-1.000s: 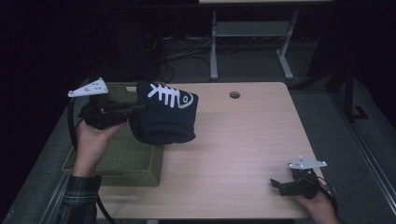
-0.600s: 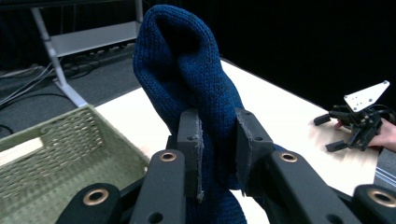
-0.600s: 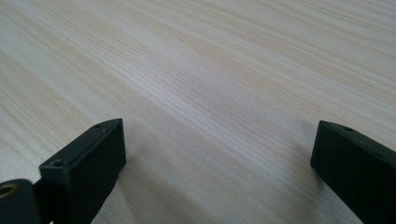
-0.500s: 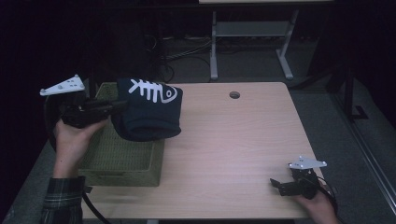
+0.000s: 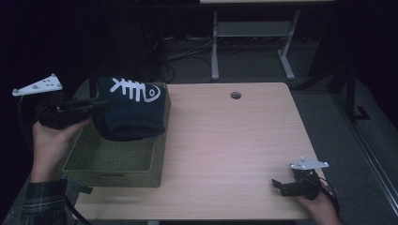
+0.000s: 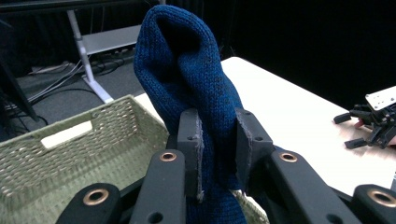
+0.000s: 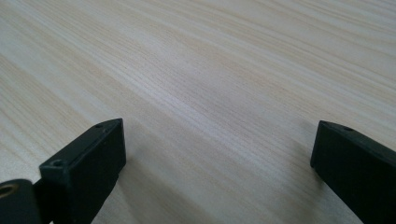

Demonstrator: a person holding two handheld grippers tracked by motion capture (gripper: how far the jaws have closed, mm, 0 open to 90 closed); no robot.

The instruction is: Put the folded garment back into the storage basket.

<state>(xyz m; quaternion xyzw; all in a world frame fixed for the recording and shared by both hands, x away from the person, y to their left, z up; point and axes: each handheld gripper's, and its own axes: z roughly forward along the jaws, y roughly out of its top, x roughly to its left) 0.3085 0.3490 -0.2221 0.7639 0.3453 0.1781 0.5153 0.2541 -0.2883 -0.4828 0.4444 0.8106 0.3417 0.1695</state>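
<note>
A: Left gripper — black jaws clamped on a fold of dark blue knit fabric, pads pressing in from both sides. Coarse ribbed weave, plainly seen in the left gripper view, bunched into a thick rounded roll rising above the jaws.

B: Soft and bulky, then. Any marking?

A: White fish-skeleton print across the top face, seen from the high view. Folded into a plump block, edges rounded.

B: And where exactly?

A: Held up over the far end of a woven basket, partly overlapping its right rim. Whether touching the rim, cannot tell.

B: About the basket itself?

A: Rectangular, olive-green wicker, tight plaited walls, a slotted handle cut in the end wall. Sitting at the left side of the table, partly hanging past the table's left edge.

B: Table surface?

A: Pale wood-grain laminate, smooth, fine straight lines running across. Round cable hole near the far edge.

B: Right gripper?

A: Low at the near right corner, held in a hand, well apart from the fabric. Jaws spread wide, with bare tabletop between them; blunt, matte black, squared-off tips. Grey three-cornered plate on top.

B: Same plate on the left?

A: Yes, pale grey, triangular, above the hand. Plaid sleeve at the wrist below.
</note>
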